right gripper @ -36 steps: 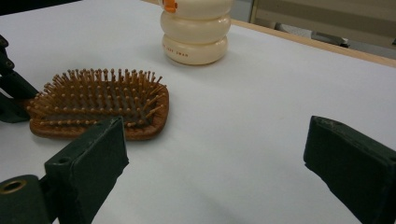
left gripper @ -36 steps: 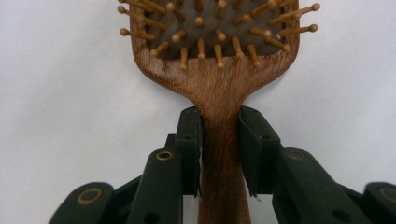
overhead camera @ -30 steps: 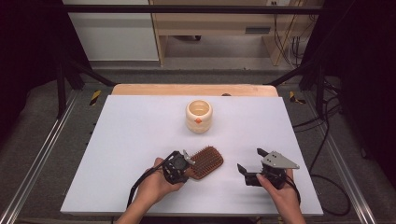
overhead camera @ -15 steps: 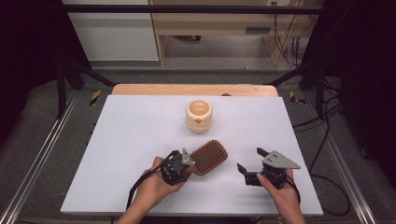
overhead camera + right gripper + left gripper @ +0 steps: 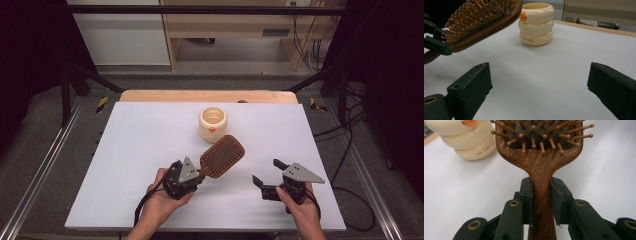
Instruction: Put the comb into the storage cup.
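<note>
Brown wooden hairbrush (image 5: 222, 156) has lifted off the white table (image 5: 125, 165), nearer the cream ringed cup (image 5: 213, 123). Left gripper (image 5: 192, 175) clamps its handle; likely it goes into the cup. Right gripper (image 5: 266, 175) waits, jaws wide apart.

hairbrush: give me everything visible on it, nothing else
The hairbrush is a paddle type in dark brown grained wood, with a broad rounded head, a dark bristle pad and tan ball-tipped pins facing up. Its narrow handle is clamped between the jaws of the left gripper, one jaw on each side, just below the neck. It is held off the white table, its head raised and angled towards the cream ringed cup, apart from it. Nothing else touches it.
</note>
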Motion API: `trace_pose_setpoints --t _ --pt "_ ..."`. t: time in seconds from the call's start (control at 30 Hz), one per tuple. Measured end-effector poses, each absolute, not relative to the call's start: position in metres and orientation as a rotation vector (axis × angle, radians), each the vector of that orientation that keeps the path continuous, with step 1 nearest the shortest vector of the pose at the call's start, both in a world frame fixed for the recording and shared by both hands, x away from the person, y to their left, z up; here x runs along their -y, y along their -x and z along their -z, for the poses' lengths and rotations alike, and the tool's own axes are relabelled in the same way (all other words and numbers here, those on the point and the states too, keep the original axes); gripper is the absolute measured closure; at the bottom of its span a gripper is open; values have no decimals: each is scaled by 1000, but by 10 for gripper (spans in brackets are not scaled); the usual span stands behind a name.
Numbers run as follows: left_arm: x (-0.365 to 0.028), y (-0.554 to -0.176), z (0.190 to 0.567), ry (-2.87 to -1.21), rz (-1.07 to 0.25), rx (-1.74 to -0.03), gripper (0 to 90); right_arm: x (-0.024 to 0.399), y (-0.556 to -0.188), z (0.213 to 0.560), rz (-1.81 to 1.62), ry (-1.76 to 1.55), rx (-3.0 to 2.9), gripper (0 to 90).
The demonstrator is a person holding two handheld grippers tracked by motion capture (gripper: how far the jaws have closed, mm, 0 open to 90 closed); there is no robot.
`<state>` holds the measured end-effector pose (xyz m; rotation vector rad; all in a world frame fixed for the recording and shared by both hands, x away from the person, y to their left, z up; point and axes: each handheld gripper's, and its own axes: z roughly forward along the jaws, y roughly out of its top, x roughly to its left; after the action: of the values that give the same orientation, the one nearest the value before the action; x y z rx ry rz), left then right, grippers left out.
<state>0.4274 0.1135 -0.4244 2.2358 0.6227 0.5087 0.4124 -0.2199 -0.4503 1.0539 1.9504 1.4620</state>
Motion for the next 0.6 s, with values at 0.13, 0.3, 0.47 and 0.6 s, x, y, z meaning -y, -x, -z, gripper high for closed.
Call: trace_pose_setpoints --t 0.13,0.3,0.47,0.6 --pt "-120 -426 424 -2178 -537 -638 726 218 -411 450 -1475 -1058 -1933 55" --pt "-127 -426 422 -2141 -535 -665 726 217 -412 449 -1516 -1093 -1911 53" --pt "-132 -422 420 -2105 -547 -688 726 211 -411 441 -1560 -1090 -1891 46" --pt "-137 -419 417 -2077 -567 -695 726 199 -412 434 -1586 -1065 -1909 41"
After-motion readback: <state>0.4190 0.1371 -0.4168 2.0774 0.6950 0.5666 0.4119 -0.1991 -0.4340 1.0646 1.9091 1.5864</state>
